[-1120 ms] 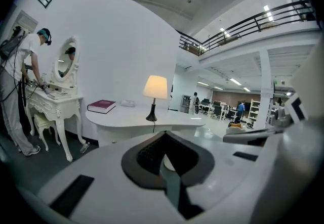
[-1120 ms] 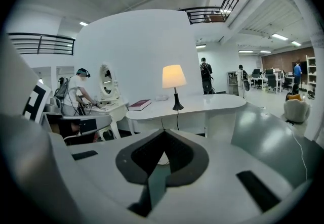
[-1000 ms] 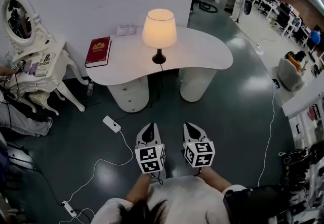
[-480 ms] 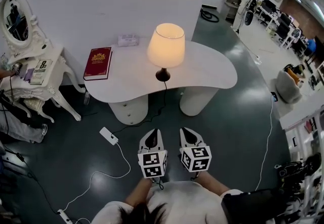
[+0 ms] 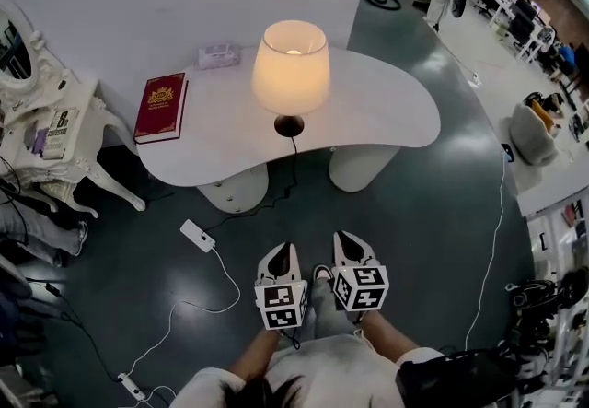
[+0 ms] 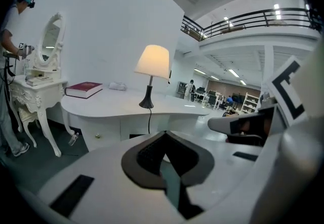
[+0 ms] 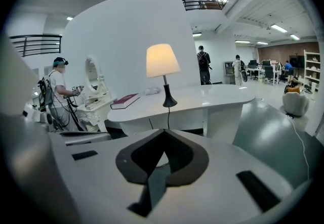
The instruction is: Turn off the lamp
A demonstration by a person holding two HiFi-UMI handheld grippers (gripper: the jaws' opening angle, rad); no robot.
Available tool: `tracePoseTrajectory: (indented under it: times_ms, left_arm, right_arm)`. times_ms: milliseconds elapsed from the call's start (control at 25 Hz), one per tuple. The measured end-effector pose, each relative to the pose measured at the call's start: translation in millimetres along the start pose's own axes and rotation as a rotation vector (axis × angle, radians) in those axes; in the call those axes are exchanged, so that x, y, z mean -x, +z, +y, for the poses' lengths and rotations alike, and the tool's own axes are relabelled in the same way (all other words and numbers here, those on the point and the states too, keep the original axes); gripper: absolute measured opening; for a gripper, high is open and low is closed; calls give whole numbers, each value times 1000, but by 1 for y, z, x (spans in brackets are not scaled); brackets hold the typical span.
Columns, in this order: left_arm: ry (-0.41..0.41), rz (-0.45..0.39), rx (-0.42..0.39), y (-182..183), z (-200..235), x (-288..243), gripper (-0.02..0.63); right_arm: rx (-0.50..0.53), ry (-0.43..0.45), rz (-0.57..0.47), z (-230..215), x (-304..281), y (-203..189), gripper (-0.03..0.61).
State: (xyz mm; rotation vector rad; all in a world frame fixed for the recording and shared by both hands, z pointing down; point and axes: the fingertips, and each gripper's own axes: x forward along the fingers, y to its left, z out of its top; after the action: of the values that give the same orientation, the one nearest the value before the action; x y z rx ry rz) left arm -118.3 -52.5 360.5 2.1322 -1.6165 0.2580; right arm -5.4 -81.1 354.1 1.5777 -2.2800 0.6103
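On the white worktop [image 5: 386,116] stand a lit lamp [image 5: 291,65] and red book [image 5: 161,108]; over the green floor [image 5: 423,231], left gripper [image 5: 284,249] and right gripper [image 5: 342,237] jaws closed, empty

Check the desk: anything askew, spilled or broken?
Nothing stands out. The lamp stands upright and lit, the book lies flat, and the desk shows no spill. Only a corded power strip lies loose on the floor.

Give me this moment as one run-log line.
lamp: lit, on desk | left claw: shut, empty | right claw: shut, empty | both claws short of desk, nothing touched
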Motion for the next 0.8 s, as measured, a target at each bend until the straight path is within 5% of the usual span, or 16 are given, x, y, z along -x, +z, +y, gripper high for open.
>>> tracePoseTrajectory:
  times_ms: [440, 800]
  left_arm:
    - [48, 19, -2, 10, -4, -54, -3]
    - [90, 72, 27, -24, 6, -99, -3]
  right_arm:
    - [-8, 51, 27, -30, -50, 16, -2]
    - [-50, 66, 72, -52, -96, -15, -2]
